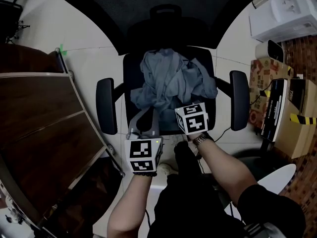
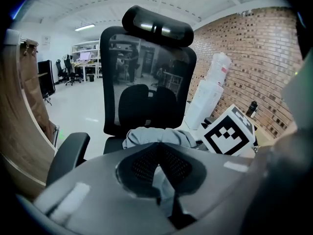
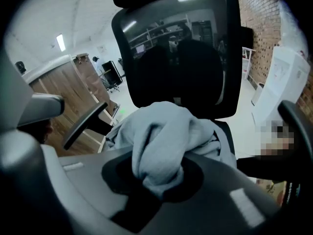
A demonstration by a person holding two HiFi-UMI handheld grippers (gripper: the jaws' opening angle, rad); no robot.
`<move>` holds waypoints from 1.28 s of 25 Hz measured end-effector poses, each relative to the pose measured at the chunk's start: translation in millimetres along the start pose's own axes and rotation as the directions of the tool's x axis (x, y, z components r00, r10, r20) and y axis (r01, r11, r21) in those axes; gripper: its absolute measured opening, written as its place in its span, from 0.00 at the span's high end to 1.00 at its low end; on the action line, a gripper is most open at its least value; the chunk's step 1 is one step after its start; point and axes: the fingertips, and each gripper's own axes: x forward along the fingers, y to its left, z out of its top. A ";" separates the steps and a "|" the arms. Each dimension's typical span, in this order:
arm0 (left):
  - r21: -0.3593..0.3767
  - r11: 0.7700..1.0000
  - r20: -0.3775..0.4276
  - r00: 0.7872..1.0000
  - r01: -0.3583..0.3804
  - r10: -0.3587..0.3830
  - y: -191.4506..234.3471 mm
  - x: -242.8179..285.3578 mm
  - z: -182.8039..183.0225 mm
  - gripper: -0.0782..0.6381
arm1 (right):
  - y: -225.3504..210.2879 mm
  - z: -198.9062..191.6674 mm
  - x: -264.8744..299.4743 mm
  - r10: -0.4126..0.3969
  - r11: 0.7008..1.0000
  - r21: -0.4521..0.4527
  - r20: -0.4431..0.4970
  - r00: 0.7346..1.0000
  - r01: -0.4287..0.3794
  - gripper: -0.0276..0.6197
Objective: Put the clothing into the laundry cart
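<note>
I have the left gripper (image 2: 157,156) and the right gripper (image 3: 155,176) each clamped on a fold of the grey clothing (image 1: 173,81), to lift it whole off the chair (image 1: 105,105).

Left gripper (image 2: 159,175): jaws closed on a thin fold of the grey garment (image 2: 156,136). Right gripper (image 3: 157,180): jaws clamped on a thick bunch of the same garment. Both point forward and down. The left forearm (image 1: 126,207) and right forearm (image 1: 223,165) are bare and reach forward. The right gripper sits ahead of the left.
</note>
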 end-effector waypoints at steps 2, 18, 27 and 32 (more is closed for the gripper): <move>0.008 1.000 0.011 1.000 -0.006 0.006 -0.5 -12.7 10.1 0.89 | 9.7 15.8 -20.0 0.009 1.000 -0.011 0.032 0.999 -0.008 0.82; 0.035 0.994 0.158 0.983 -0.103 0.096 -20.7 -137.3 99.2 0.89 | 107.3 159.7 -218.5 0.148 0.980 -0.181 0.356 0.923 -0.087 0.82; -0.018 0.981 0.263 0.945 -0.194 0.192 -10.3 -227.4 132.3 0.89 | 183.7 208.1 -312.8 0.266 0.940 -0.321 0.478 0.837 -0.115 0.82; -0.046 0.967 0.326 0.911 -0.250 0.251 -10.1 -284.0 139.8 0.89 | 231.8 214.3 -362.8 0.342 0.907 -0.399 0.519 0.783 -0.132 0.82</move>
